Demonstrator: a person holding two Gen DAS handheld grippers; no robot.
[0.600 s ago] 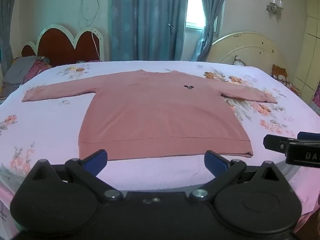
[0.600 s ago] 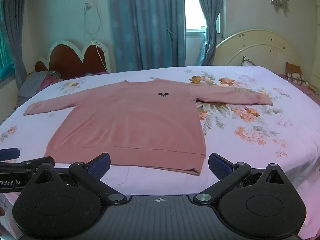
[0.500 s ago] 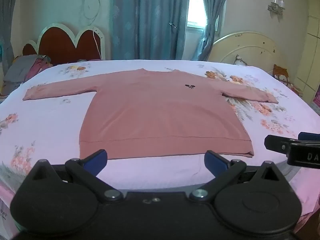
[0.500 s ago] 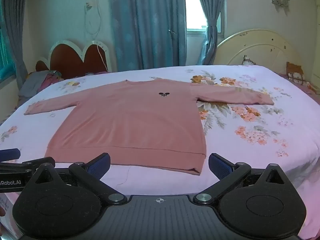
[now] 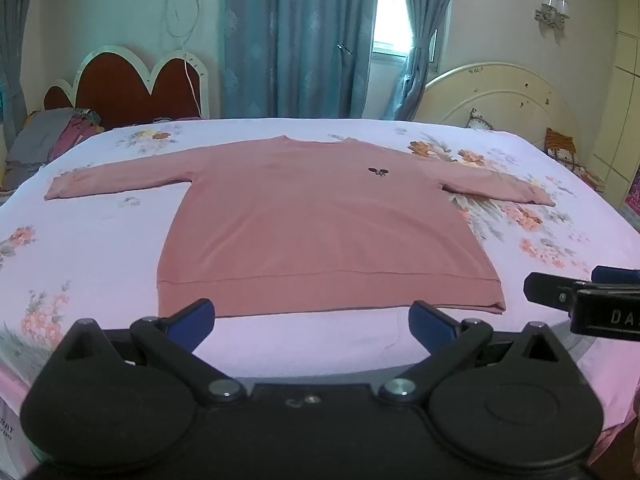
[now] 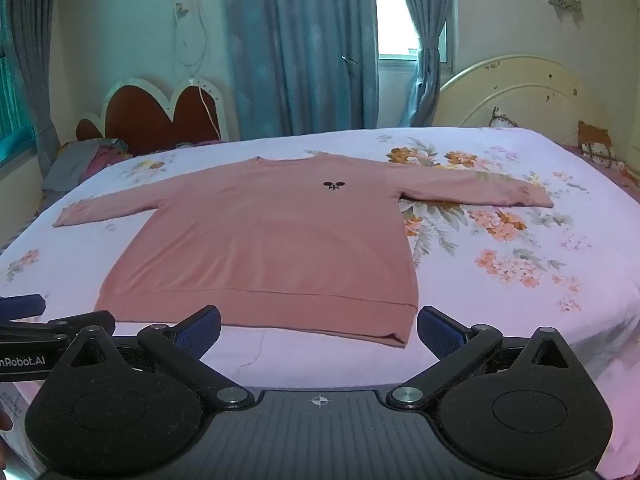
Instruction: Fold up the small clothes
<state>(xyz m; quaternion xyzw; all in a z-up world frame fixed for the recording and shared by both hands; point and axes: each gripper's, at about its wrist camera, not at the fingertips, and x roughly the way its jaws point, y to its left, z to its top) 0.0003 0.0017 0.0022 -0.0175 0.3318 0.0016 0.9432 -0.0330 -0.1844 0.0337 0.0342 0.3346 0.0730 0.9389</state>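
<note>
A pink long-sleeved sweater (image 5: 320, 220) lies flat and face up on the bed, both sleeves spread out, hem nearest me; it also shows in the right wrist view (image 6: 276, 240). My left gripper (image 5: 311, 318) is open and empty, just in front of the hem's middle. My right gripper (image 6: 318, 328) is open and empty, in front of the hem's right corner. Each gripper shows at the edge of the other's view: the right one (image 5: 580, 300) and the left one (image 6: 36, 328).
The bed has a pale pink floral sheet (image 5: 540, 240). A red scalloped headboard (image 5: 132, 88) and a pile of clothes (image 5: 48, 144) are at the far left. A cream headboard (image 5: 500, 96) is at the far right. Blue curtains (image 5: 300, 40) hang behind.
Both views have shifted very slightly; the sweater lies as before and both grippers stay open.
</note>
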